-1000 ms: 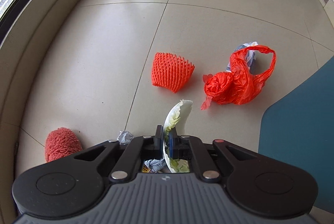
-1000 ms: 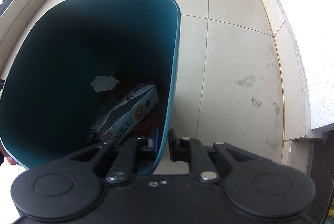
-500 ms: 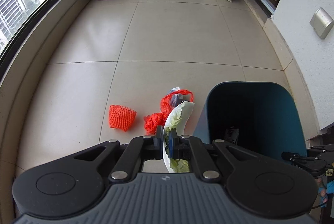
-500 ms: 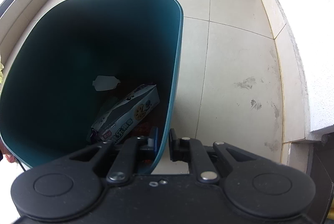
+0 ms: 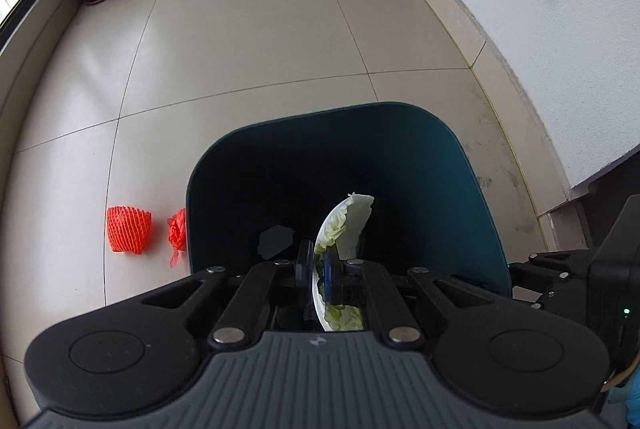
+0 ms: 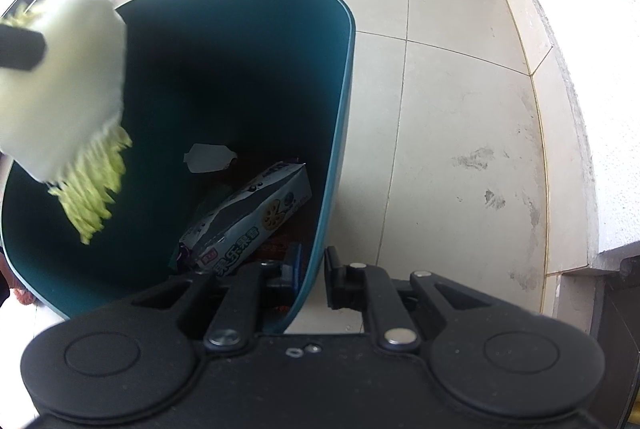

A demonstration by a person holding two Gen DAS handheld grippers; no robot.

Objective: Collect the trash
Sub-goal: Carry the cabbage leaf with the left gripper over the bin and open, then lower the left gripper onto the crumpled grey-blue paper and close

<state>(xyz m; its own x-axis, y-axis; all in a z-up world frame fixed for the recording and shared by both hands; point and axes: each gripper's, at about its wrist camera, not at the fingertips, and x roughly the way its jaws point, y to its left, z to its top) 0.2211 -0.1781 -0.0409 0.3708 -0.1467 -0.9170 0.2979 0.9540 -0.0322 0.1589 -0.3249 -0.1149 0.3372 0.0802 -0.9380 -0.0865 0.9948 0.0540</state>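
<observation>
Left wrist view: my left gripper (image 5: 317,266) has its fingers pinched on a cabbage leaf (image 5: 344,225), pale curved rib w/ frilly green edge, long axis running out along the fingers, hanging directly over the open mouth of the teal plastic bin (image 5: 472,213). Right gripper (image 6: 310,267) fingers, narrow, straddle the bin's thin wall at its rim, steadying it. Snack box (image 6: 248,221) lies inside; orange foam net (image 5: 128,229) on the floor by the bin's left side.

Teal bin (image 5: 472,197); white-and-pale-green cabbage leaf (image 5: 344,225); orange-red foam fruit net (image 5: 128,230) with diamond mesh; red plastic bag (image 5: 178,231); pale blue snack box (image 6: 256,217) with printed biscuit motif; beige floor tiles (image 5: 248,37).
</observation>
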